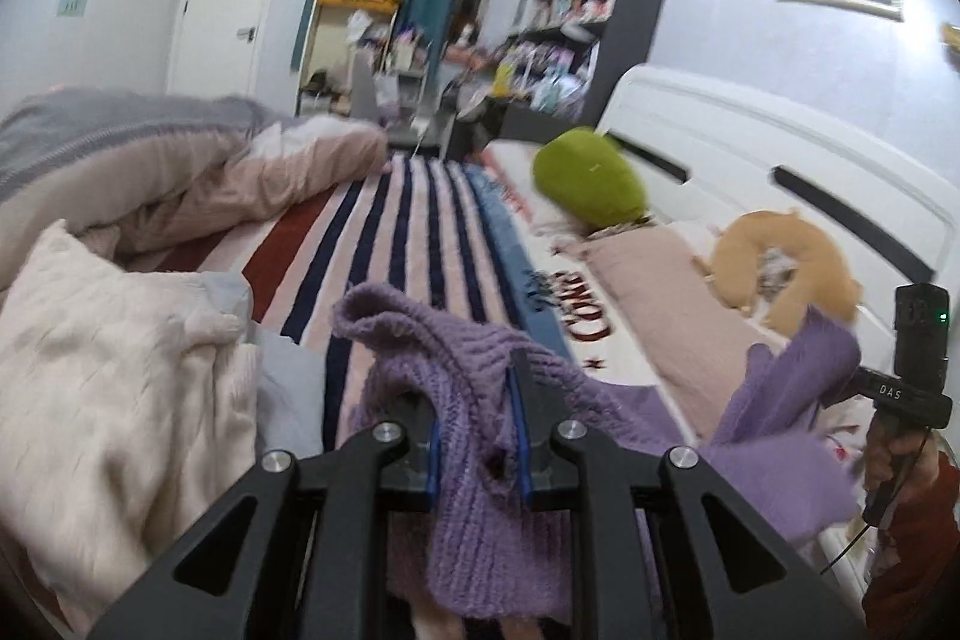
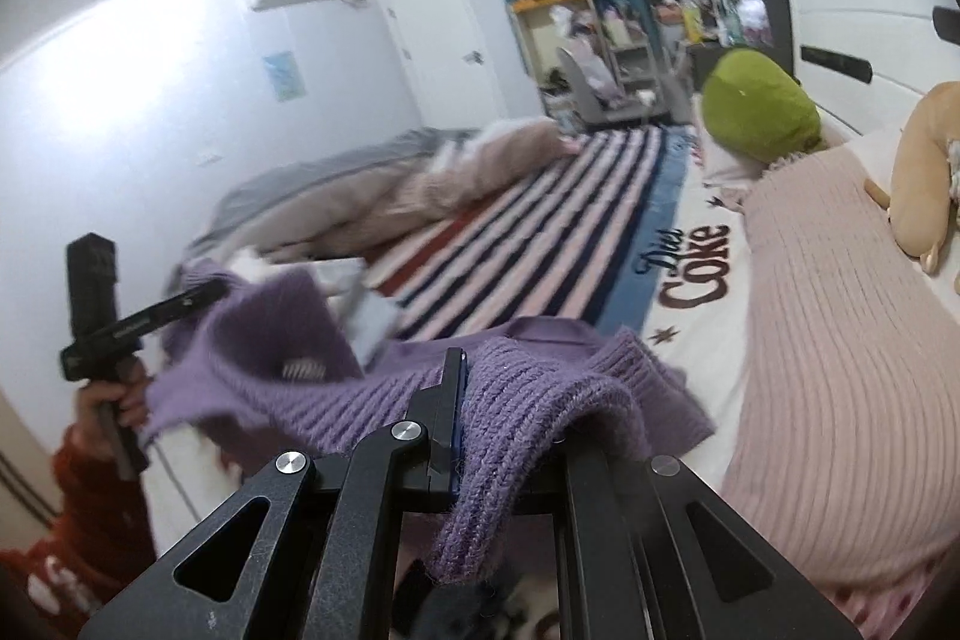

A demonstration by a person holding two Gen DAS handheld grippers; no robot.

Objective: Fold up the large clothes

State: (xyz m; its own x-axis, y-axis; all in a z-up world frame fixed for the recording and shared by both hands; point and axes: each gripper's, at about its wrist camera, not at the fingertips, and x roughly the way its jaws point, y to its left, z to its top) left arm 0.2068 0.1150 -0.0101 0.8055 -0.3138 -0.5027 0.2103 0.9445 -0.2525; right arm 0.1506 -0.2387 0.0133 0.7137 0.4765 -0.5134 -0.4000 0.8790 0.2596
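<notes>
A purple knitted sweater [image 1: 474,466] is held up over the bed between both grippers. My left gripper [image 1: 480,436] is shut on one ribbed edge of it, and the knit hangs down between the fingers. My right gripper [image 2: 510,418] is shut on another ribbed edge of the sweater [image 2: 540,400], which drapes over and hides the right finger. In the left wrist view the right gripper [image 1: 864,376] shows at the right edge, with purple fabric in it. In the right wrist view the left gripper [image 2: 198,298] shows at the left, holding the sweater's far end.
The bed has a striped blanket [image 1: 420,232] in the middle. A cream knit garment [image 1: 108,388] lies at the left, a rumpled duvet [image 1: 180,172] behind it. A green cushion [image 1: 588,178], a tan plush toy [image 1: 786,268] and a pink throw [image 2: 840,340] lie by the white headboard [image 1: 750,148].
</notes>
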